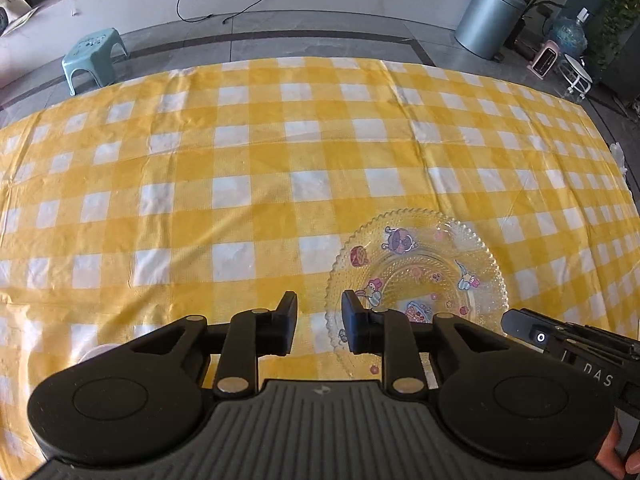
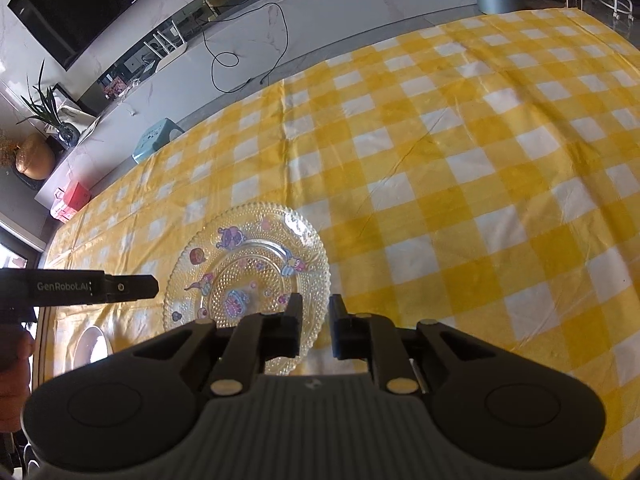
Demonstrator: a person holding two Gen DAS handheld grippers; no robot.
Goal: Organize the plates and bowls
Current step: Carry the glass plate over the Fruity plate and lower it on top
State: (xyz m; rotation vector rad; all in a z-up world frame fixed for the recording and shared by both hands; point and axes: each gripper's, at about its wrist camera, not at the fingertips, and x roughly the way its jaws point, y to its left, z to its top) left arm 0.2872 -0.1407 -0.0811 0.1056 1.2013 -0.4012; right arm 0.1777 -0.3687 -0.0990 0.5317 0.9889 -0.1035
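- While both grippers are hovering over the yellow checked tablecloth (image 1: 240, 168), we're holding nothing in either one.
- Left gripper (image 1: 319, 322): jaws are standing apart with a clear gap, cloth showing between them. Nothing clamped.
- Right gripper (image 2: 316, 326): jaws are sitting apart too, narrower gap, empty.
- Glass plate (image 1: 416, 276) with cartoon prints is lying flat on the cloth, at about 4 o'clock in the left wrist view, its near rim running under the left gripper's right finger.
- In the right wrist view the same plate (image 2: 246, 264) is sitting at about 8 o'clock, its rim passing under the right gripper's left finger.
- We're judging that we're flanking the plate from both sides because a thin flat rim is giving little to pinch from above.
- White bowl (image 2: 93, 346) is showing at 8 o'clock, near the table's edge, apart from the plate. Only part visible.
- Sorting looks barely started: plate and bowl are lying separately.
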